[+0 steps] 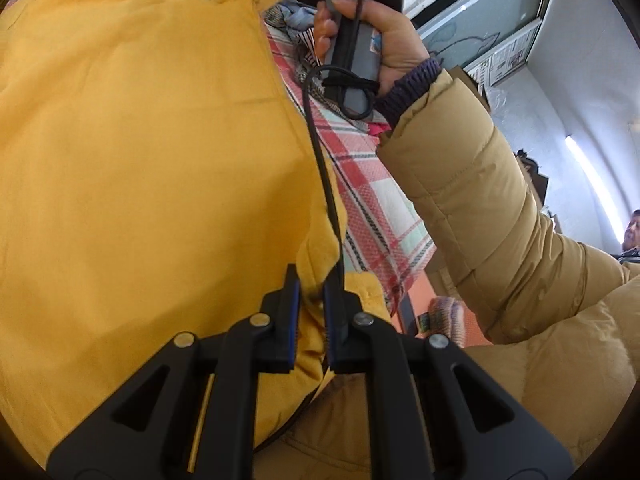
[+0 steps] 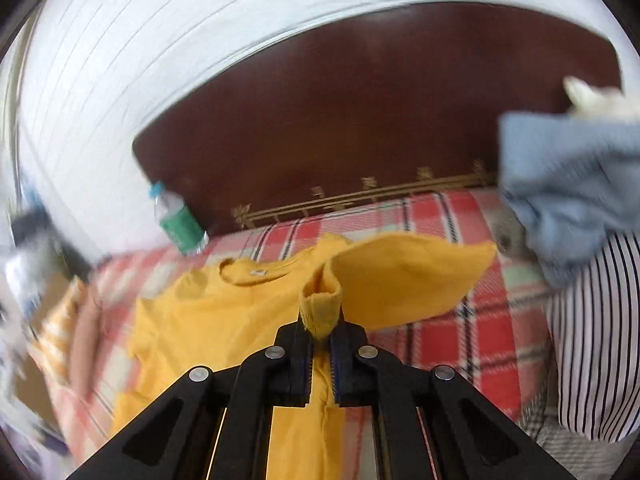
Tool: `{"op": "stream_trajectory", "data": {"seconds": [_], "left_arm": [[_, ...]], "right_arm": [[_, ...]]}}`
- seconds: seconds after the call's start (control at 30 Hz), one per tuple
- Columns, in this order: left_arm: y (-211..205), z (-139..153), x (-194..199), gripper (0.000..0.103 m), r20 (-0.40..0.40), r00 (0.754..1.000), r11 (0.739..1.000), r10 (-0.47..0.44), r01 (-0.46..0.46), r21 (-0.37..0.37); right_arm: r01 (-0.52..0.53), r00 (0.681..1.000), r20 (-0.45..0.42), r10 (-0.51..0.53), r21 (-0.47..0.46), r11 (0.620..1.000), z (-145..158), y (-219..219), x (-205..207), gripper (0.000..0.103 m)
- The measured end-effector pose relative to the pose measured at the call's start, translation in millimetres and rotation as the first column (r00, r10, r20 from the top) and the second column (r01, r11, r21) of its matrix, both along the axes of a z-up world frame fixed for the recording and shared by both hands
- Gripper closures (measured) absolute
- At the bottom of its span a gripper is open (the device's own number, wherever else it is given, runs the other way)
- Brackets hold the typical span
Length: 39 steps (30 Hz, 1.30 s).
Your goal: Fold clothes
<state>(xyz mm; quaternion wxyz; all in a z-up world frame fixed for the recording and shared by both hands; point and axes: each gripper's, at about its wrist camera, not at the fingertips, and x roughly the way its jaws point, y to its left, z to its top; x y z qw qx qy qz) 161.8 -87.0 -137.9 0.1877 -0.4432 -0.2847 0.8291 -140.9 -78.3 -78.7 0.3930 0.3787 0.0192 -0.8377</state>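
Over the plaid bedspread (image 2: 440, 352), each hand-held gripper — left (image 1: 310, 312), right (image 2: 320, 344) — pinches the yellow shirt's (image 2: 224, 312) edge between its jaws.

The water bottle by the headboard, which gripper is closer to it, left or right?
Right, judging by what shows. The right gripper, shut on the yellow shirt, faces the water bottle across the bed. The left gripper clamps the shirt's edge; no bottle shows in its view.

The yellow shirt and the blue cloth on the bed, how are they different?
The yellow shirt is spread over the checked blanket; the blue cloth sits bunched up at the side. Both grippers, right and left, pinch the yellow shirt; nothing holds the blue cloth. Both are soft fabric.
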Motion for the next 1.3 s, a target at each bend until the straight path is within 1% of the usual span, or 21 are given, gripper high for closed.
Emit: {"op": "stream_trajectory", "data": {"seconds": [0.13,0.27,0.3,0.33,0.37,0.4,0.43,0.53,0.63,0.67,0.7,0.73,0.8,0.9,0.97,1.03,1.07,1.1,1.13,1.17,1.3], "left_arm": [[-13.1,0.3,14.1,0.091,-0.011,1.000,0.999,0.024,-0.023,0.042],[-17.8,-2.6,22.4,0.091,-0.010,0.999,0.997,0.033,-0.032,0.070],[-17.6,-3.9,23.5,0.091,-0.008,0.999,0.997,0.033,-0.032,0.074],[-17.4,-5.1,24.6,0.091,-0.006,0.999,0.996,0.032,-0.032,0.079],[-17.2,-6.4,25.8,0.091,-0.003,0.999,0.996,0.032,-0.031,0.084],[-16.9,-7.7,26.9,0.091,-0.001,1.000,0.996,0.032,-0.031,0.088],[-16.7,-9.0,28.0,0.091,0.001,1.000,0.995,0.031,-0.031,0.093],[-16.1,-12.8,31.3,0.091,0.007,1.000,0.994,0.030,-0.031,0.106],[-15.4,-16.6,34.7,0.091,0.013,0.999,0.992,0.029,-0.030,0.120],[-15.2,-17.8,35.8,0.091,0.015,0.999,0.992,0.028,-0.030,0.124],[-15.0,-19.1,36.9,0.091,0.018,0.999,0.991,0.028,-0.030,0.129],[-14.8,-19.7,37.7,0.091,0.016,1.000,0.991,0.027,-0.029,0.131],[-12.7,-17.6,38.0,0.091,0.003,1.000,0.991,0.020,-0.020,0.131],[-9.2,-10.8,37.4,0.091,-0.022,1.000,0.993,0.008,-0.005,0.121],[-6.4,-3.6,39.3,0.090,-0.052,0.999,0.994,0.003,0.003,0.112],[-4.8,3.0,40.6,0.084,-0.078,0.997,0.995,0.002,0.006,0.101],[-6.3,4.8,39.9,0.065,-0.081,0.997,0.995,0.009,-0.001,0.095],[-9.2,6.4,39.9,0.043,-0.086,0.996,0.996,0.017,-0.009,0.093],[-14.0,7.6,40.7,0.036,-0.092,0.995,0.995,0.025,-0.016,0.099],[-18.8,8.9,41.5,0.032,-0.098,0.995,0.994,0.033,-0.023,0.105],[-36.4,13.3,42.8,0.032,-0.117,0.991,0.991,0.061,-0.046,0.126]], "right_arm": [[-0.093,0.994,-0.043,0.099,0.132,0.987,-4.8,-44.6,22.8,0.097],[-0.147,0.989,0.001,0.150,0.202,0.968,-22.5,-80.7,35.8,0.093],[-0.165,0.986,0.016,0.165,0.214,0.963,-26.6,-87.2,38.6,0.083],[-0.181,0.983,0.027,0.179,0.219,0.959,-28.4,-90.7,42.0,0.076],[-0.194,0.981,0.036,0.191,0.219,0.956,-27.9,-91.1,46.0,0.062],[-0.208,0.978,0.045,0.203,0.218,0.953,-27.4,-91.5,50.1,0.059],[-0.221,0.975,0.050,0.215,0.212,0.952,-25.1,-89.7,53.8,0.059],[-0.251,0.968,0.055,0.245,0.155,0.956,-7.1,-67.2,61.3,0.058],[-0.275,0.961,0.061,0.271,0.076,0.958,12.6,-29.6,71.5,0.056],[-0.280,0.959,0.060,0.277,0.059,0.958,15.4,-19.6,76.5,0.054],[-0.282,0.958,0.061,0.279,0.046,0.958,17.4,-9.1,81.7,0.044],[-0.285,0.957,0.068,0.282,0.037,0.958,17.0,4.1,88.3,0.041],[-0.296,0.951,0.096,0.292,0.030,0.955,12.6,32.9,103.7,0.040],[-0.300,0.950,0.118,0.290,0.070,0.952,-4.1,62.9,130.6,0.040],[-0.322,0.941,0.137,0.310,0.081,0.943,-14.6,78.3,151.9,0.040],[-0.356,0.928,0.147,0.342,0.079,0.931,-21.2,90.3,174.0,0.040],[-0.378,0.918,0.155,0.364,0.068,0.923,-23.5,95.4,185.0,0.040],[-0.403,0.906,0.165,0.391,0.048,0.914,-25.3,100.2,195.8,0.040],[-0.425,0.894,0.174,0.413,0.033,0.905,-27.6,104.6,206.9,0.040],[-0.440,0.885,0.181,0.429,0.025,0.898,-30.6,108.4,217.3,0.040],[-0.468,0.865,0.207,0.457,0.003,0.884,-49.1,114.3,243.6,0.040]]}}
